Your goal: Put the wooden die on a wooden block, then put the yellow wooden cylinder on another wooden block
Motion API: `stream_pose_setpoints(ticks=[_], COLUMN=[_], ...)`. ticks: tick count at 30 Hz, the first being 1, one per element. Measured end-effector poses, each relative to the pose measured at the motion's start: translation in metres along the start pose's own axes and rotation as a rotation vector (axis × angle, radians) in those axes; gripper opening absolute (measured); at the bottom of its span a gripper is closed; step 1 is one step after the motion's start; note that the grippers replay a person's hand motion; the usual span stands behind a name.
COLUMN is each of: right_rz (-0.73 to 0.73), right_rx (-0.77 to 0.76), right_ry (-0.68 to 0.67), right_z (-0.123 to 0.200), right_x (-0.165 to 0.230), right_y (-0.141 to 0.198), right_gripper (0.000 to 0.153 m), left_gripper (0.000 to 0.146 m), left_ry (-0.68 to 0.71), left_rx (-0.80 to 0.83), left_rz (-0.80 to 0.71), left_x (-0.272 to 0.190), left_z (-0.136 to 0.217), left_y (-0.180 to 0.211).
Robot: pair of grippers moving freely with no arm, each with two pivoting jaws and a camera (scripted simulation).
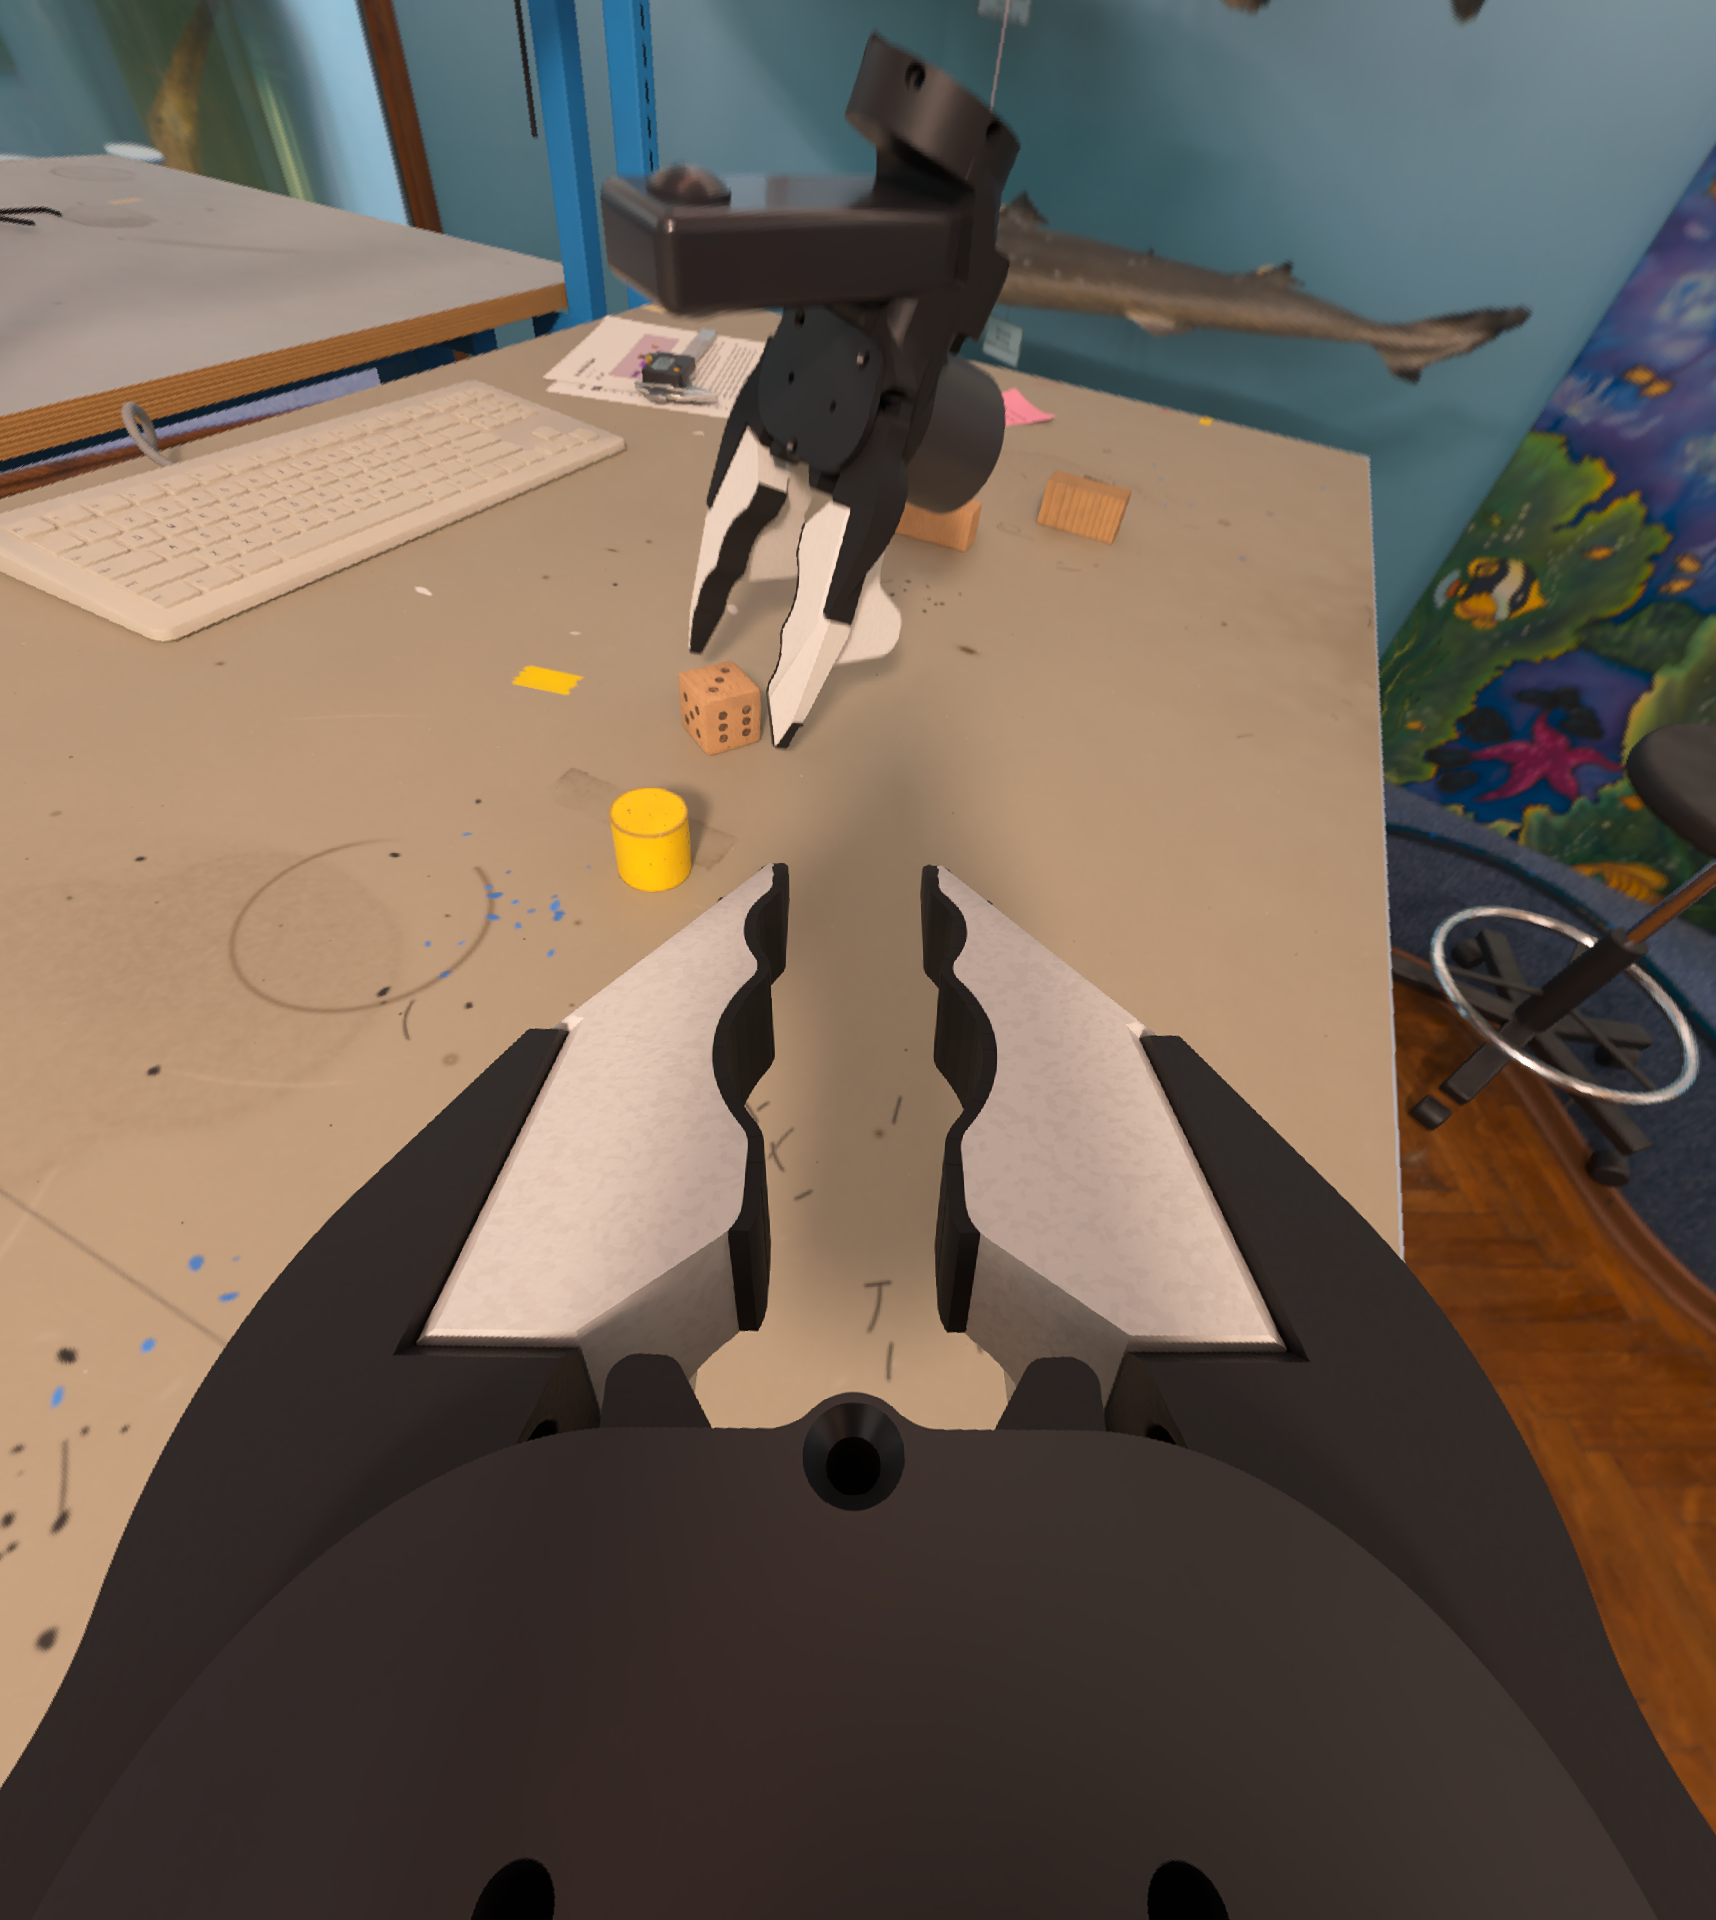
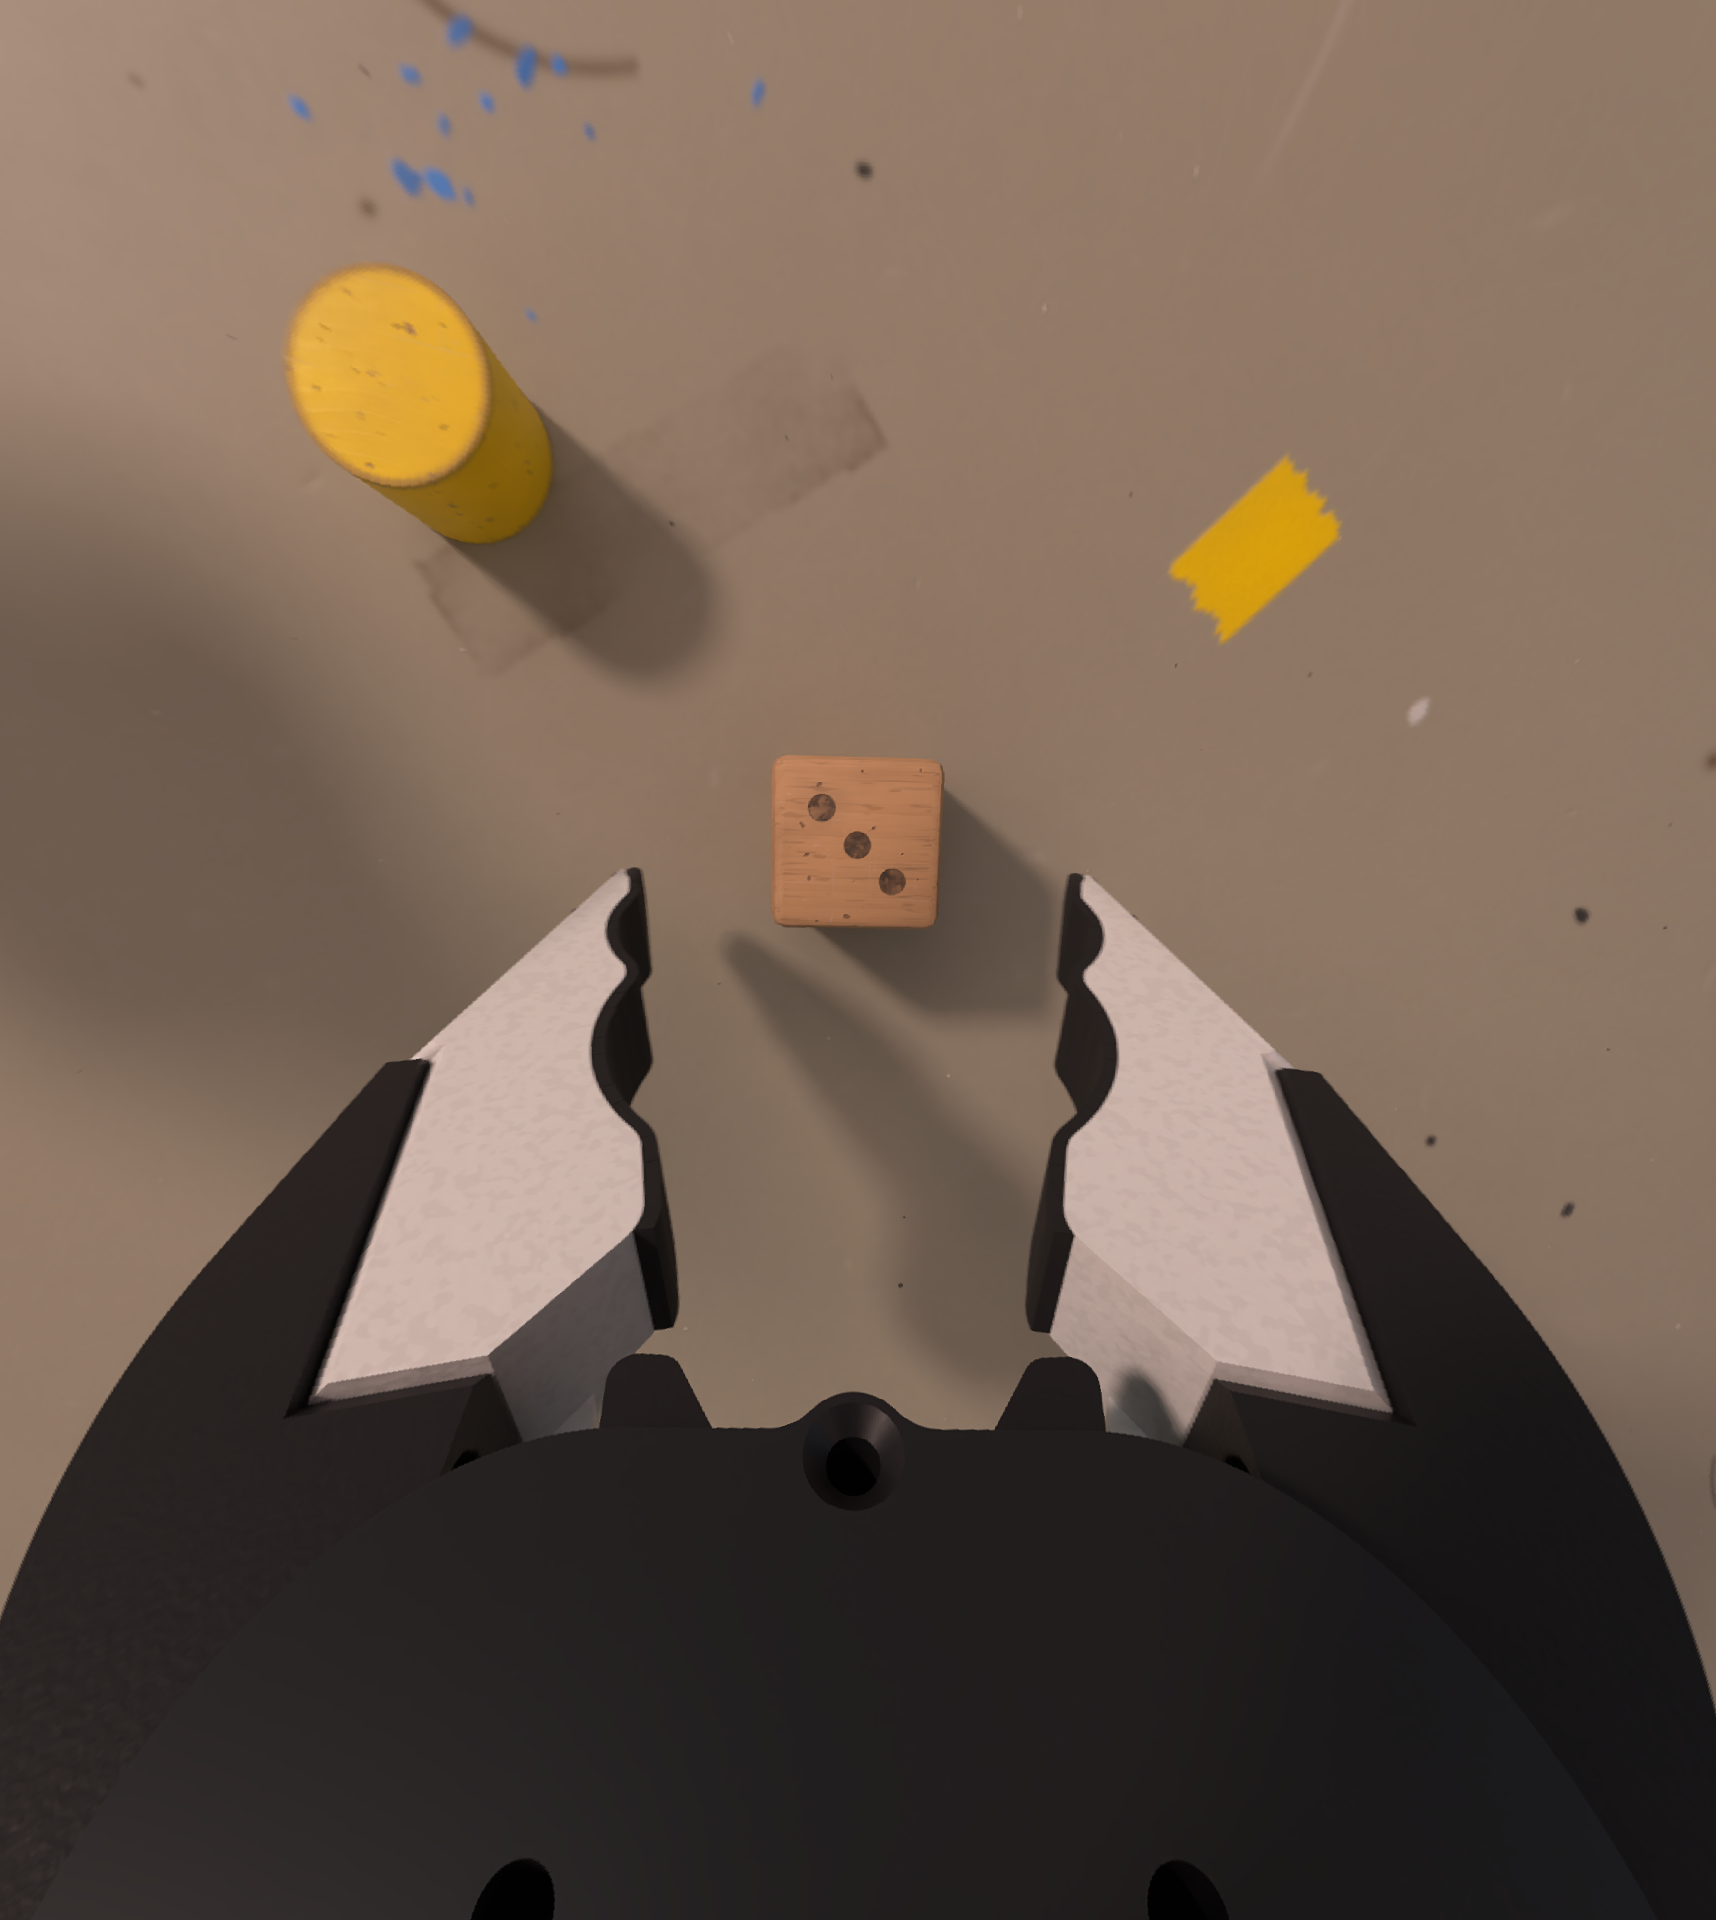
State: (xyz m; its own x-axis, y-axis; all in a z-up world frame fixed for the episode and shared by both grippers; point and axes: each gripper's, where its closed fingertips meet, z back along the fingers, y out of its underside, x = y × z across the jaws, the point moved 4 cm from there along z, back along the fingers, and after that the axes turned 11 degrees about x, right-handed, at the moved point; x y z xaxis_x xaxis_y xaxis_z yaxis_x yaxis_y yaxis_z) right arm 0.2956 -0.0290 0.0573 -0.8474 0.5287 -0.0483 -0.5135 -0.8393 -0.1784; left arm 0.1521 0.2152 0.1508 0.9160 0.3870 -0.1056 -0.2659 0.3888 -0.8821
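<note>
In the right wrist view we see, upper left of the frame, the yellow cylinder (image 2: 418, 400) standing upright on the table (image 2: 1456, 1039). At centre the die (image 2: 856, 842) sits just beyond the right gripper (image 2: 854, 883), whose jaws are spread wide and empty, straddling its line. The left gripper (image 1: 854, 883), parted and empty, hangs farther back. The two wooden blocks (image 1: 1082, 506), one perhaps half hidden, lie beyond.

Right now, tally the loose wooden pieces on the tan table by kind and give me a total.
Small brown wooden die with dark pips: 1
Short yellow wooden cylinder, standing upright: 1
Plain light wooden blocks, one in clear view, one partly hidden behind the right tool: 2
Total: 4
</note>
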Motion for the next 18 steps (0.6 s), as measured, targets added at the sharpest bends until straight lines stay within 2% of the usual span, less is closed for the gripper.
stream_pose_setpoints(ticks=[3,8,14,18], right_rz=[-0.001,-0.013,-0.067,-0.139], right_rx=[0.064,0.030,0.038,0.021], right_ry=[0.024,0.000,-0.016,0.050], right_z=[-0.008,-0.010,-0.006,0.029], right_x=[-0.001,0.000,0.003,-0.004], right_y=[-0.001,-0.005,0.000,0.012], right_gripper=[0.062,0.033,0.033,0.033], left_gripper=[0.025,0.025,0.025,0.025], left_ry=[0.019,0.065,0.079,0.075], left_rx=[-0.033,-0.037,-0.029,-0.022], left_rz=[0.028,0.043,0.048,0.054], left_x=[0.002,0.001,0.002,0.004], left_z=[0.005,0.002,-0.001,-0.002], left_y=[-0.001,0.001,0.004,0.006])
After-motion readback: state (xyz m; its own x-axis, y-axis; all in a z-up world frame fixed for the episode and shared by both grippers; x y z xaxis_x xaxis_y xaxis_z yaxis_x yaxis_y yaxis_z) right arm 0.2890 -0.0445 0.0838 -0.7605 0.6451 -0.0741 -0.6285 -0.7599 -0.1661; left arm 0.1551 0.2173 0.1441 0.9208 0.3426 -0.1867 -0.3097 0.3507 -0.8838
